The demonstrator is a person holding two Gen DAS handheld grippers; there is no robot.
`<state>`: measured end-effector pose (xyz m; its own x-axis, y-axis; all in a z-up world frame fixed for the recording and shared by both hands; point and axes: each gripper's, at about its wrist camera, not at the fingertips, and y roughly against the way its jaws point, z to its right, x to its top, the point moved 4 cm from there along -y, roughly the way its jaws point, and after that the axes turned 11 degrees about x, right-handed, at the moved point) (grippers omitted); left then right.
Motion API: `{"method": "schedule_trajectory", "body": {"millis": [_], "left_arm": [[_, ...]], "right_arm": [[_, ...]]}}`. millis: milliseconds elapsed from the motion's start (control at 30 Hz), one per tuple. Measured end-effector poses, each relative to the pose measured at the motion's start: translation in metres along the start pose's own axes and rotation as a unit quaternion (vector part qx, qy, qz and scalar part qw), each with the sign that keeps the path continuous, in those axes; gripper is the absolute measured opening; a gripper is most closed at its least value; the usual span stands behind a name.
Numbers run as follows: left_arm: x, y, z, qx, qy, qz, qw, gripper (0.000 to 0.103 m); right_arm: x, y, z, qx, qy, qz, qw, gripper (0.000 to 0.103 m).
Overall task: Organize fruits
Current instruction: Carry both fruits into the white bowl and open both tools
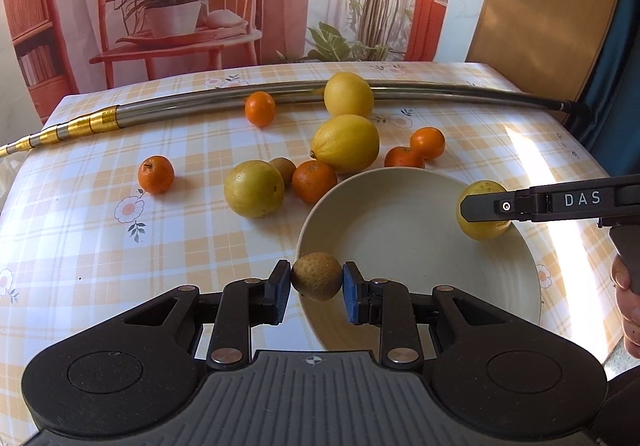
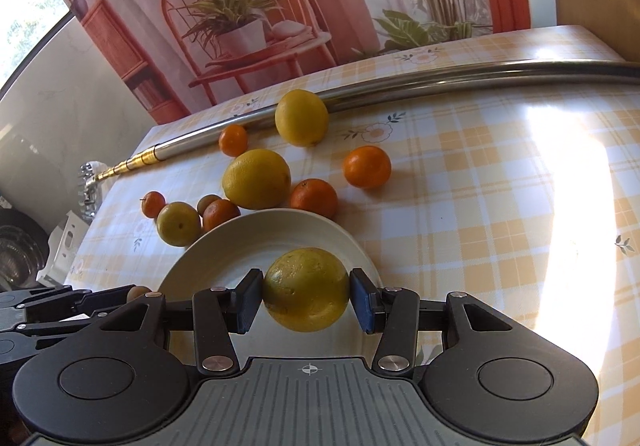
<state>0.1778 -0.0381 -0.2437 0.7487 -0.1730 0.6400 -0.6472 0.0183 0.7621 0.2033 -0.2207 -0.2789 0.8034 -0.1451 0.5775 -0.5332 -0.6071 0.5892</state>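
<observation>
Checked tablecloth — my left gripper clamps a brown fruit, right gripper a yellow one; release low inside the bowl.

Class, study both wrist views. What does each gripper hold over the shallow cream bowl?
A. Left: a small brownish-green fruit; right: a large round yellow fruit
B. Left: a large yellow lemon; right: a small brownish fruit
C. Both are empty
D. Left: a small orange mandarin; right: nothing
A: the left gripper clamps a small brownish-green fruit at the shallow cream bowl's near rim, while the right gripper pinches a large round yellow fruit above it.
</observation>
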Motion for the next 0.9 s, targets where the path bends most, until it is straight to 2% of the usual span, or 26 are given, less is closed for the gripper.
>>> {"method": "schedule_trajectory", "body": {"millis": [267, 400, 900], "left_arm": [[-0.002, -0.006, 0.015, 0.001, -0.038, 0.003, 0.9993, 0.030], [-0.006, -0.012, 0.022, -0.001, -0.054, -0.010, 0.9985, 0.030], [-0.011, -0.016, 0.031, 0.003, -0.075, -0.006, 0.9971, 0.030]], "right_arm": [[-0.005, -0.006, -0.002, -0.006, 0.017, -0.019, 1.000, 0.044], [-0.008, -0.011, -0.002, -0.018, 0.028, -0.031, 0.999, 0.044], [-0.009, -0.012, 0.000, -0.027, 0.028, -0.033, 0.999, 0.045]]}}
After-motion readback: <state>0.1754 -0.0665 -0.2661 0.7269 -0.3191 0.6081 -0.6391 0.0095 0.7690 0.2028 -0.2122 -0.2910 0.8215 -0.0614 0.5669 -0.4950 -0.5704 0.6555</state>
